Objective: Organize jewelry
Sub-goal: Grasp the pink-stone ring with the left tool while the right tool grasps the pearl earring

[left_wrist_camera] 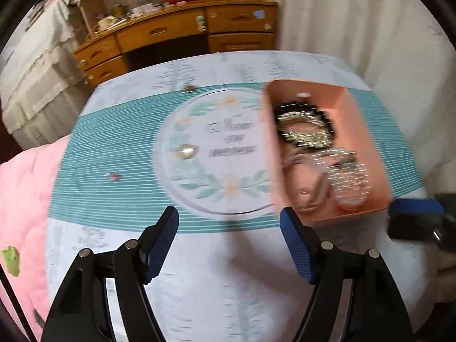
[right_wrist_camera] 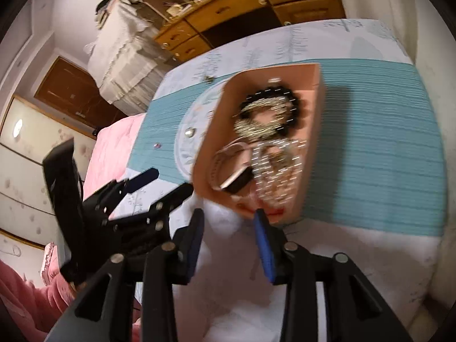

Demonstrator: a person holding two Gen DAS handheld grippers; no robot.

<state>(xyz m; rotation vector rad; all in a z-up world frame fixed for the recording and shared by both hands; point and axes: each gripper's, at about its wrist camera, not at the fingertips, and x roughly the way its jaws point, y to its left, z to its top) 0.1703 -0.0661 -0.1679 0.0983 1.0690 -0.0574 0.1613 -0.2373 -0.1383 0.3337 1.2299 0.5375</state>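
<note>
A pink box (left_wrist_camera: 367, 131) stands on the table's right half and holds a black beaded bracelet (left_wrist_camera: 327, 116), gold chains, a silver chain (left_wrist_camera: 350, 179) and a pink-strapped watch. It also shows in the right wrist view (right_wrist_camera: 310, 85). A gold round piece (left_wrist_camera: 186, 151), a small red-stone piece (left_wrist_camera: 113, 175) and a small dark piece (left_wrist_camera: 188, 87) lie loose on the cloth. My left gripper (left_wrist_camera: 229, 222) is open and empty, just near-left of the box. My right gripper (right_wrist_camera: 229, 219) is open at the box's near edge, empty; its finger (left_wrist_camera: 413, 206) shows beside the box.
The table carries a teal striped cloth (left_wrist_camera: 119, 142) with a round floral print. A pink quilt (left_wrist_camera: 25, 193) lies at the left. A wooden desk (left_wrist_camera: 176, 31) with drawers stands behind the table. White curtains hang at the right.
</note>
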